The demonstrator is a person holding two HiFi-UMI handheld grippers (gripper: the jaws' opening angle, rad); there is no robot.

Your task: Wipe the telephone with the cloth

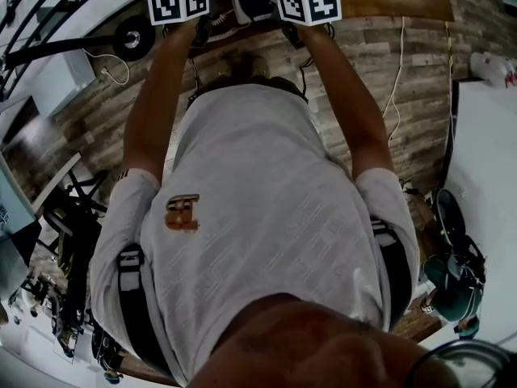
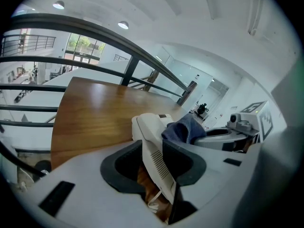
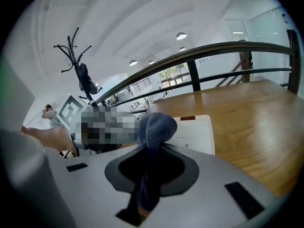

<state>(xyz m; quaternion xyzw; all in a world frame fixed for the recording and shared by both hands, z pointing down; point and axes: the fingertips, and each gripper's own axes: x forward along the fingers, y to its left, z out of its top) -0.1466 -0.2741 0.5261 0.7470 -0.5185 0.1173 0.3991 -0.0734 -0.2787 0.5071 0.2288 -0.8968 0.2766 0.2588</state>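
Note:
The white telephone [image 2: 153,161] stands on edge between my left gripper's [image 2: 155,169] jaws, which are shut on it; its slotted grille faces left and a white cord hangs below. In the right gripper view the telephone [image 3: 195,135] is a flat white slab with a red label. The blue cloth [image 3: 155,131] is bunched in my right gripper [image 3: 149,175], which is shut on it, and its top presses on the telephone's near edge. From the left gripper view the cloth [image 2: 183,129] lies on the telephone's upper right. In the head view only the marker cubes [image 1: 178,4] [image 1: 308,2] show; the body hides the jaws.
A brown wooden table [image 2: 92,115] spreads under and beyond the telephone, bounded by a dark metal railing [image 3: 223,49]. A coat rack [image 3: 80,70] stands far left. In the head view, a plank floor [image 1: 388,95] with a white cable and a white desk [image 1: 485,160] at right.

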